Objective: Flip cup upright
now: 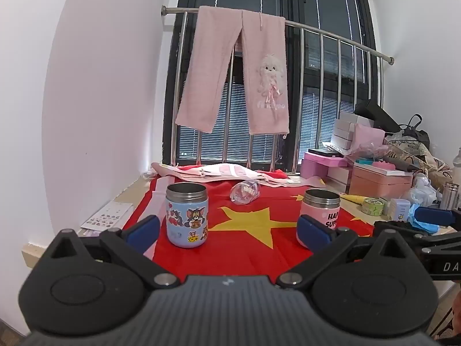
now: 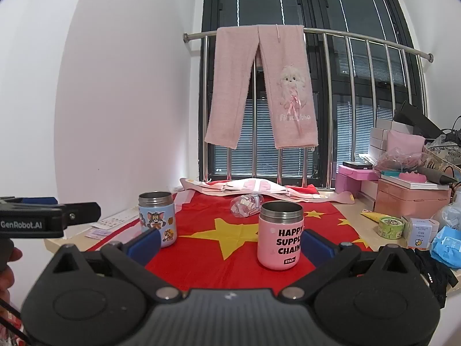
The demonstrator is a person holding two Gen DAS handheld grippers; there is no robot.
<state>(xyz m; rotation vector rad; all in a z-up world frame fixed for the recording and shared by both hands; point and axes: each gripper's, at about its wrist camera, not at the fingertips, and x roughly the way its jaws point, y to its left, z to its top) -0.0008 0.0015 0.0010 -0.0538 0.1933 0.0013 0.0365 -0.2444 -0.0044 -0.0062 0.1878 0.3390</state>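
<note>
A blue cartoon cup (image 1: 186,216) stands upright, mouth up, on the red flag cloth (image 1: 245,248). A pink cup (image 1: 321,216) lettered "HAPPY SUPPLY CHAIN" also stands upright to its right. Both show in the right wrist view: the blue cup (image 2: 157,219) at left, the pink cup (image 2: 281,235) near centre. My left gripper (image 1: 227,232) is open and empty, just short of the cups, the blue cup beside its left finger. My right gripper (image 2: 230,243) is open and empty, the pink cup close to its right finger.
A clear plastic bottle (image 1: 245,191) lies on its side behind the cups. Pink boxes and clutter (image 1: 380,178) fill the right side. A railing with pink trousers (image 1: 236,69) stands behind. Sticker sheets (image 1: 106,219) lie at the left edge by the white wall.
</note>
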